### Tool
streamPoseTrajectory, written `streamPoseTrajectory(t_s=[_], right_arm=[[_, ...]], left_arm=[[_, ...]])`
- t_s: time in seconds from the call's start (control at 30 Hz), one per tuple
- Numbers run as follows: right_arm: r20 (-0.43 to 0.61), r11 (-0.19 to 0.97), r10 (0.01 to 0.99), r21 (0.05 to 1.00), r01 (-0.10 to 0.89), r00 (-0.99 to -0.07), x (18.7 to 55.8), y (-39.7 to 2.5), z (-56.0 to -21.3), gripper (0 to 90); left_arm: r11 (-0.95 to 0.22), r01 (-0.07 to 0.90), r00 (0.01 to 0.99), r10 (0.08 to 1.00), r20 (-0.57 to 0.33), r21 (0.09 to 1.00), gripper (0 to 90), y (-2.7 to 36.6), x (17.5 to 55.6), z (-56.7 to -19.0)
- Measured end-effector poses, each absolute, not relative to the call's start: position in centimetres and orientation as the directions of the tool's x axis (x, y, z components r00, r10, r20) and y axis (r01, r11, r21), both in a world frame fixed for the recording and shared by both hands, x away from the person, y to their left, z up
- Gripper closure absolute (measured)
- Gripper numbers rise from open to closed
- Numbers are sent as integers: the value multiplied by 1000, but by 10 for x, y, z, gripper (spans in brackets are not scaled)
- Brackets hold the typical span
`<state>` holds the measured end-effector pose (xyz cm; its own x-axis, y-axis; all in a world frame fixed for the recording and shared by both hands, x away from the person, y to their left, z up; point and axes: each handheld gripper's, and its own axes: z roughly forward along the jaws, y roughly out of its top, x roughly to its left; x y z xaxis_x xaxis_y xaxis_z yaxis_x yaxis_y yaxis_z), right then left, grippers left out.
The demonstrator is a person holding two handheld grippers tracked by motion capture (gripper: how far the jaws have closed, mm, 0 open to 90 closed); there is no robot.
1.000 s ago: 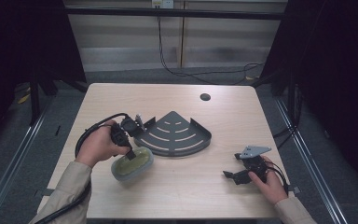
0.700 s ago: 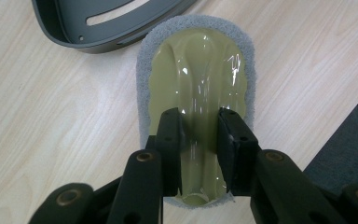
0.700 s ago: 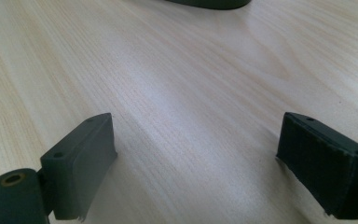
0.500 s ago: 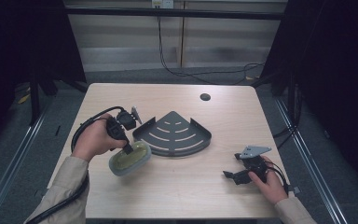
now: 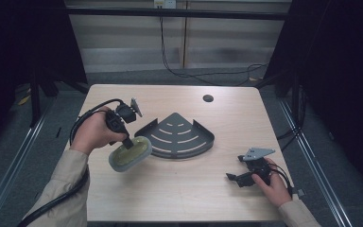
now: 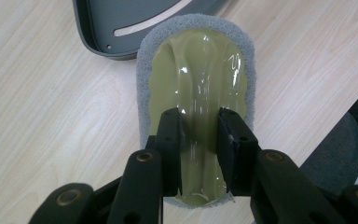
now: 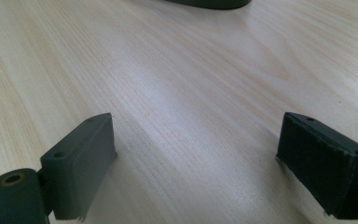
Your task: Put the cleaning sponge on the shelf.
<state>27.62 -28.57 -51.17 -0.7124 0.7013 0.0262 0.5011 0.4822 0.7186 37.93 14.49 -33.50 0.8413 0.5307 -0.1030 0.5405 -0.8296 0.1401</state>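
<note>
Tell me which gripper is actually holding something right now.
The left gripper: its jaws are clamped on the raised ridge of the olive-green scrubbing sponge beside the dark corner tray. The right gripper rests open over bare table.

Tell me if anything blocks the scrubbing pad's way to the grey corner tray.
Nothing visible does. The scrubbing pad, clamped in the left gripper, hangs just beside the corner tray, whose slotted floor lies bare.

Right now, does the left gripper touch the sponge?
Touching. In the left gripper view, the left gripper has both jaws pressed against the raised green ridge of the sponge, with no gap on either side.
</note>
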Motion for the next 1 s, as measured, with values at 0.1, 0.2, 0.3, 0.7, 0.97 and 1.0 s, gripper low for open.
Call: streamPoseTrajectory(t_s=[0.1,0.2,0.3,0.7,0.97,1.0], right_arm=[[27,481,702,719,501,-712,276,-286,-512,105],[25,483,702,718,502,-712,276,-286,-512,105],[25,483,702,718,501,-712,276,-286,-512,105],[25,482,702,718,502,-711,276,-286,-512,105],[25,484,702,717,502,-712,276,-286,-511,105],[26,484,701,717,501,-713,276,-286,-512,105]], left_arm=[[-828,542,840,533,-100,141,715,145,382,-333],[-829,541,841,532,-99,140,715,143,385,-330],[-831,539,842,530,-96,137,715,141,389,-328],[-833,535,845,525,-100,139,715,131,402,-323],[-837,534,845,526,-94,121,715,124,411,-322],[-838,532,846,524,-92,122,715,124,412,-322]])
